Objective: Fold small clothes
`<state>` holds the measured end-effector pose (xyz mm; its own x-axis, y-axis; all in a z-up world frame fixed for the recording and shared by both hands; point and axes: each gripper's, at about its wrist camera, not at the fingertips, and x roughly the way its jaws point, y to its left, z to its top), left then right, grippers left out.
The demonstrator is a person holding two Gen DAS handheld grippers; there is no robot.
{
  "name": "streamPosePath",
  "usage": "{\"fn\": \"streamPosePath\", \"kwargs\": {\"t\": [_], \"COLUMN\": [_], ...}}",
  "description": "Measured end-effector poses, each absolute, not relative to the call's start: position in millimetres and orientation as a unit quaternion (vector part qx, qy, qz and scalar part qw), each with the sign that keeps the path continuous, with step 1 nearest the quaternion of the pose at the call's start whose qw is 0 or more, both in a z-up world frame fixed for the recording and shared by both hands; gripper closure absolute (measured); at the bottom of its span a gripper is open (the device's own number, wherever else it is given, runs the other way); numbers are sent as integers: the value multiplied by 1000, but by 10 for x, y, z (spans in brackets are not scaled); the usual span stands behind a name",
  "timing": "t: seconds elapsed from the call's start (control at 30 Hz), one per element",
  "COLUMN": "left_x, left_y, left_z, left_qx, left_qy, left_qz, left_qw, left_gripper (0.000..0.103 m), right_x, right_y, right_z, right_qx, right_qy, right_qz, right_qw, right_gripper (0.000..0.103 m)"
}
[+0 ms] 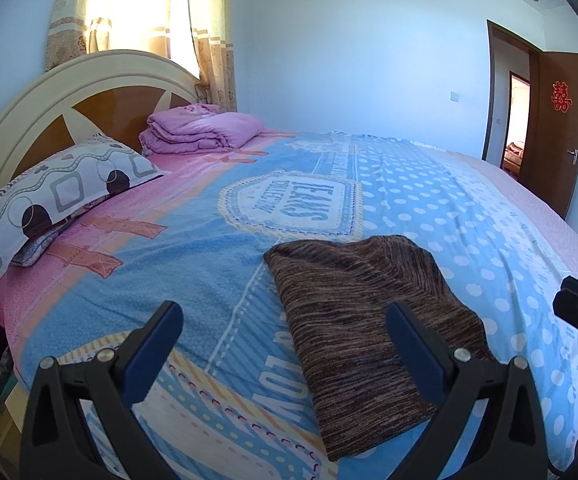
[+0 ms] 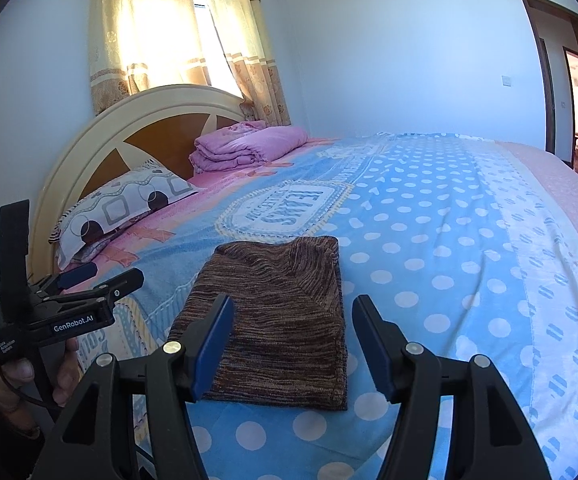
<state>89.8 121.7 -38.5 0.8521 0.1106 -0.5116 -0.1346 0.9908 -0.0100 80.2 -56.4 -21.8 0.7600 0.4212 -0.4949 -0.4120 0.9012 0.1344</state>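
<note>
Lying folded on the blue polka-dot bedspread [image 2: 449,240] is one brown striped knit garment [image 2: 281,320], a flat rectangle near the bed's near edge, just ahead of both my tongs. My left tongs [image 1: 285,344] hang released, fingers spread wide, with the right finger over the garment's near side and the left finger over bare bedspread. My right tongs [image 2: 293,340] are likewise released, spread either side of the garment's near end and holding nothing. Only the right wrist view shows my left hand [image 2: 21,376] wrapped around the left tool's handle; only the left wrist view shows the brown wooden door [image 1: 557,128] with its red paper cutting. Both views show one patterned pillow [image 1: 61,196], one folded pink quilt [image 1: 205,128], and one rounded cream headboard [image 1: 49,92].
</note>
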Motion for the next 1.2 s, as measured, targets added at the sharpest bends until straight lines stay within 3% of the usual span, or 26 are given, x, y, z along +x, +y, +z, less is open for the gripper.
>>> {"fn": "streamPosePath", "kwargs": {"t": [1.2], "left_x": [889], "left_y": [1239], "left_z": [-365], "left_qx": [-14], "left_qy": [264], "left_qz": [63], "left_qw": [962], "left_gripper": [0], "right_x": [673], "right_y": [-547], "right_z": [-120], "right_qx": [16], "right_qy": [241], "right_qz": [223], "right_qw": [944], "right_gripper": [40]}}
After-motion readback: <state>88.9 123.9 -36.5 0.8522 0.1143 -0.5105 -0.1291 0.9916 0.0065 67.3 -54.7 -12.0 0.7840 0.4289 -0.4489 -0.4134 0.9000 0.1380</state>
